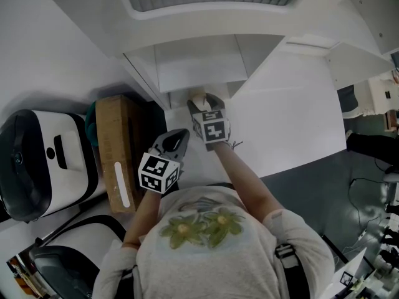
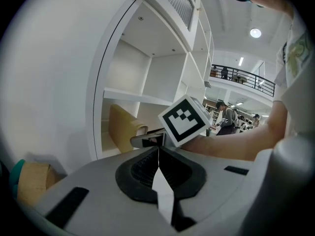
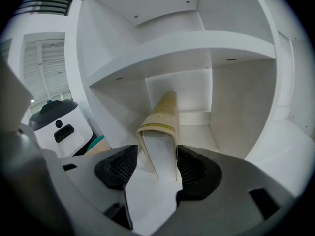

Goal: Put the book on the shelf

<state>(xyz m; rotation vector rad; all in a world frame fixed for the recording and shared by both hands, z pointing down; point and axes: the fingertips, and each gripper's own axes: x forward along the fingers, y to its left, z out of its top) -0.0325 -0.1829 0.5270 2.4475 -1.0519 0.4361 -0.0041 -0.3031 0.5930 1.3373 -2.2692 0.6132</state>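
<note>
In the head view the right gripper [image 1: 207, 108] reaches forward to the mouth of a low compartment of the white shelf [image 1: 187, 64]. The book [image 1: 198, 96] shows as a pale sliver just past its tips. The left gripper [image 1: 177, 139] hangs further back and to the left, beside a cardboard box [image 1: 118, 157], so the right one is clearly nearer the book.

In the left gripper view its own jaws are pressed together with nothing between them. Ahead, the book [image 2: 122, 127] leans inside the compartment, and the other gripper's marker cube [image 2: 184, 119] sits at the book's near end.

In the right gripper view the book [image 3: 162, 119] lies straight ahead, spine uppermost. Its long axis runs away from the gripper into the compartment, and its near end sits between the spread jaws. The right pad is against or just beside one cover, and a gap shows on the left. I judge the book to be resting on the shelf floor rather than clamped. Any withdrawal should run straight back along that axis, so the pads do not drag the leaning book over.
</note>
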